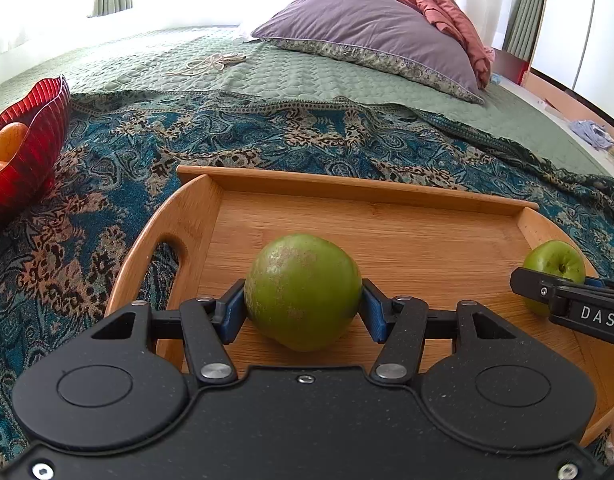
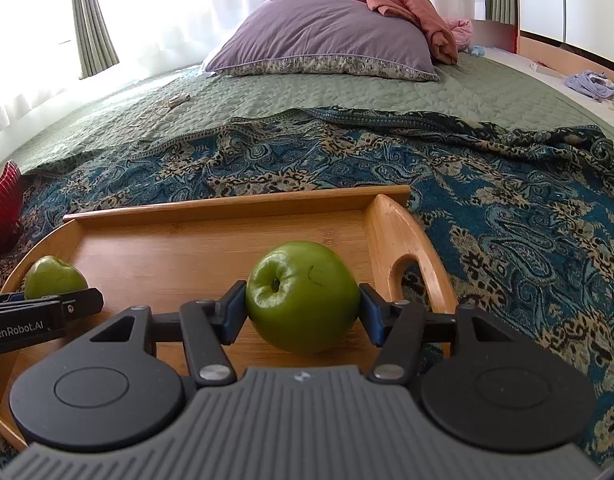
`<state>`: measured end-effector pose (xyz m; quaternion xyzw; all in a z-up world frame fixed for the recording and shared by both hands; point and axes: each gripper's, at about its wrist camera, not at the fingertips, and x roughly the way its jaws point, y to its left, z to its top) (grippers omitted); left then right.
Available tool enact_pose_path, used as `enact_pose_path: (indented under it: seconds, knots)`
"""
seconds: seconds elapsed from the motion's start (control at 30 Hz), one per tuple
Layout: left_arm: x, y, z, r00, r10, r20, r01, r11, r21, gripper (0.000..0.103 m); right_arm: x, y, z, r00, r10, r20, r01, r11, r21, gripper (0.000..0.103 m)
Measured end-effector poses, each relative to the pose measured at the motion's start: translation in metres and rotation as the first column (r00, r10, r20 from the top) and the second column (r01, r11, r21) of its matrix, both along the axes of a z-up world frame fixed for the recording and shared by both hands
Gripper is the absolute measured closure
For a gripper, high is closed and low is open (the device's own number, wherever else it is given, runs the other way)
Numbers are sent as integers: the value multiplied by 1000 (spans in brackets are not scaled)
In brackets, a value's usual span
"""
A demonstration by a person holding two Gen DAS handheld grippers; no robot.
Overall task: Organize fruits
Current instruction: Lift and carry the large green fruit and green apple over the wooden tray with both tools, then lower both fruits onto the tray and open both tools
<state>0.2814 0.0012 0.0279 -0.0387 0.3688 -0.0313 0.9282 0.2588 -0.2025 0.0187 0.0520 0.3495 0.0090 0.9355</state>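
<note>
Two fruits clamped over tray [image 1: 347, 184]: my left tool [image 1: 303, 304] on dull speckled green fruit [image 1: 303, 292], right tool [image 2: 303, 308] on glossy green apple [image 2: 303, 296]. Both look firm, roundish, light; glossy one probably slippery, so I'd grip mid-belly. Only left view shows oranges [image 1: 9, 140] in red bowl [image 1: 39, 128], left of tool.

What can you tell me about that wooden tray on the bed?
The wooden tray looks like light bamboo, with low straight walls and raised, rounded ends with cut-out handles. It lies flat on a blue patterned blanket. Two green apples are over it, one in the left gripper, one in the right gripper.
</note>
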Motion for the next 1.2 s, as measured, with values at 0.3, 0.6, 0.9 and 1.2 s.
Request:
enact_pose_path:
  seconds: [0.3,0.6,0.9,1.2]
  knots:
    - [1,0,0,1000,-2,0,2,1000,4,47,-1,2,-1,1000,11,4,-11,1000,-13,42]
    - [-5,0,0,1000,-16,0,16,999,32,40,-5,0,-3,1000,15,-3,-15,1000,-10,35]
    - [-26,7,9,999,-27,26,26,999,27,11,-25,-4,-2,997,76,30,-76,997,-9,11]
    - [-79,16,25,991,-53,122,57,998,-29,5,-66,-8,10,984,138,110,-139,990,2,2]
